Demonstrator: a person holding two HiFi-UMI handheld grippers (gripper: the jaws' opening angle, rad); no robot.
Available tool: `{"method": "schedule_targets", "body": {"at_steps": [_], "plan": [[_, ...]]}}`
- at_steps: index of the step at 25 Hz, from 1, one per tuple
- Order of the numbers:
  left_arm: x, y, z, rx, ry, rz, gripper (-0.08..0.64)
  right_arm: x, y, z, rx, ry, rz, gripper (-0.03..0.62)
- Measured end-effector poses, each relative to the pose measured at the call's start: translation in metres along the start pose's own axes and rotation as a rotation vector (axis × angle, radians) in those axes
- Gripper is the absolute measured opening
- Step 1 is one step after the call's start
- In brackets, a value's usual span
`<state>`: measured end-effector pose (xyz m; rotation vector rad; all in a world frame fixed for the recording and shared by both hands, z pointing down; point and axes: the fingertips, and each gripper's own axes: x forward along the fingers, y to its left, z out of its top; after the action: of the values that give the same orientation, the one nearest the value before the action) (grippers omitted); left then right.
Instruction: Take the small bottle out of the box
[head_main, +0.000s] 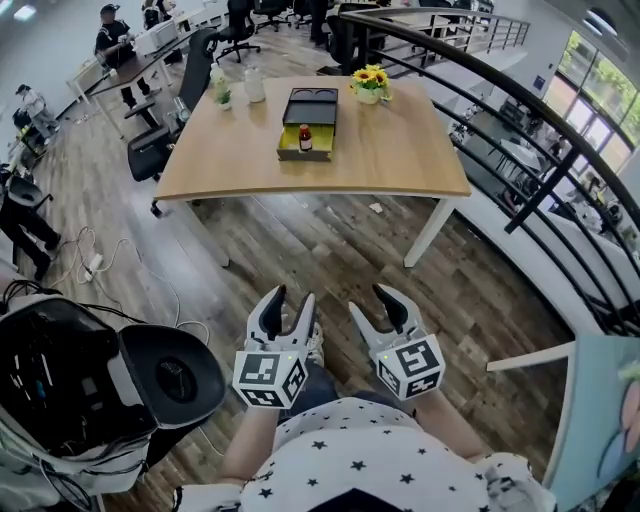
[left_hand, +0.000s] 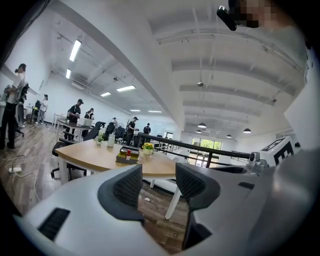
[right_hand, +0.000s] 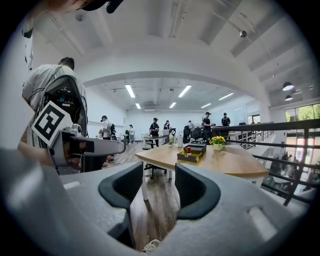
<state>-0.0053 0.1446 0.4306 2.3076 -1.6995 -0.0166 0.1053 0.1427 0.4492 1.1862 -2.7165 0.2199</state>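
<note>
The small bottle (head_main: 305, 139) stands upright inside the box (head_main: 287, 152), which rests near the middle of the table (head_main: 400, 150). A flower pot (head_main: 369, 88) stands on the table near the box. The left gripper (head_main: 290, 302) and the right gripper (head_main: 372, 304) hang well apart from the table, above the floor. The fingers of both are spread wide, with nothing between them.
</note>
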Motion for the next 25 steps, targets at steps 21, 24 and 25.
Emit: {"method": "schedule_targets", "body": {"at_steps": [21, 24, 25], "plan": [[0.194, 0.132, 0.086, -0.002, 0.020, -0.035, 0.187, 0.214, -0.093, 0.089, -0.011, -0.014, -0.034, 0.184], [0.217, 0.147, 0.094, 0.000, 0.025, -0.044, 0.187, 0.238, -0.105, 0.096, -0.008, -0.013, -0.044, 0.184], [0.223, 0.151, 0.097, 0.001, 0.026, -0.046, 0.187, 0.244, -0.108, 0.097, -0.006, -0.013, -0.046, 0.184]]}}
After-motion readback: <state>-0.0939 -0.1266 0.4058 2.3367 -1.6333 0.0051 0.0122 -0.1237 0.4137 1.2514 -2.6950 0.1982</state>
